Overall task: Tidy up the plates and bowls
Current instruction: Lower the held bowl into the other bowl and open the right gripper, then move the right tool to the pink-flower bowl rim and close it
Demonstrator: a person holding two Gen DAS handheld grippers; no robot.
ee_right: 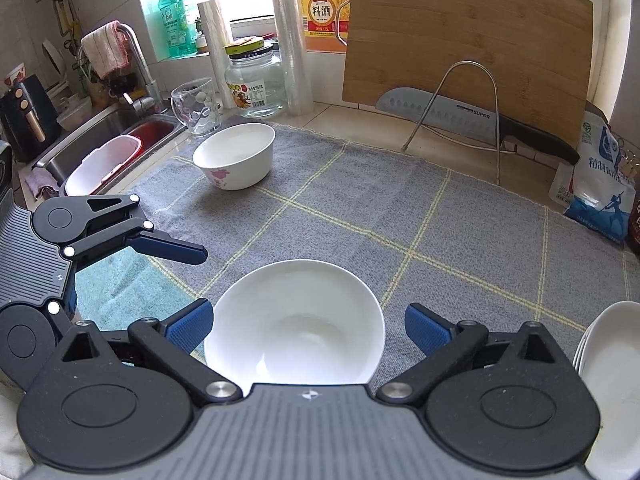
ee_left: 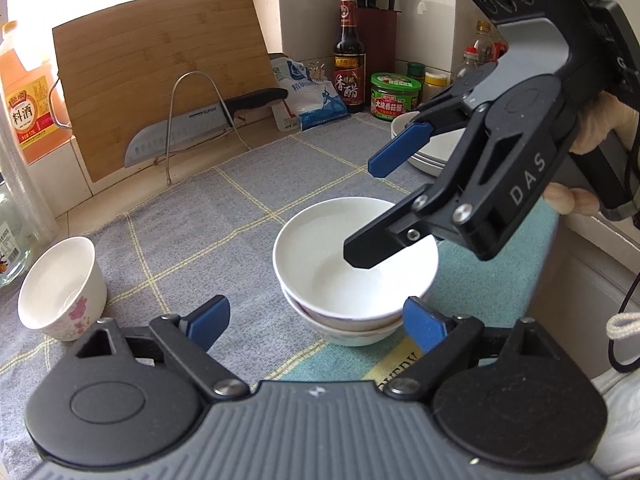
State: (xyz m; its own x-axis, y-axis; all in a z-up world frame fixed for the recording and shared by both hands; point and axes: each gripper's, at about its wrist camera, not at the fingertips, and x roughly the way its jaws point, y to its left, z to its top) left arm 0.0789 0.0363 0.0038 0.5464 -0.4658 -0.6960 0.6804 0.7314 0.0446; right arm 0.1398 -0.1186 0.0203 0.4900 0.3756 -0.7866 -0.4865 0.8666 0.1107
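Two white bowls [ee_left: 320,256] sit nested on the grey checked cloth [ee_left: 208,220]. My right gripper [ee_left: 368,208] hangs over the stack with its jaws wide open. One finger reaches over the top bowl's inside and the other stands clear behind it. In the right wrist view the top bowl [ee_right: 296,320] lies between the right gripper's [ee_right: 308,328] spread pads, not pressed. My left gripper [ee_left: 316,320] is open just in front of the stack, holding nothing, and the left gripper [ee_right: 136,280] shows again at the left. A flower-print bowl [ee_left: 60,288] stands apart at the left. White plates [ee_left: 428,148] are stacked at the back right.
A cutting board [ee_left: 160,72] and knife [ee_left: 180,136] lean on a wire rack at the back. Bottles, a jar and a salt bag [ee_left: 308,96] crowd the far corner. A sink [ee_right: 112,144], a glass [ee_right: 196,106] and a glass jar [ee_right: 256,84] lie beyond the flower bowl [ee_right: 236,156]. The plates [ee_right: 608,360] sit at the right edge.
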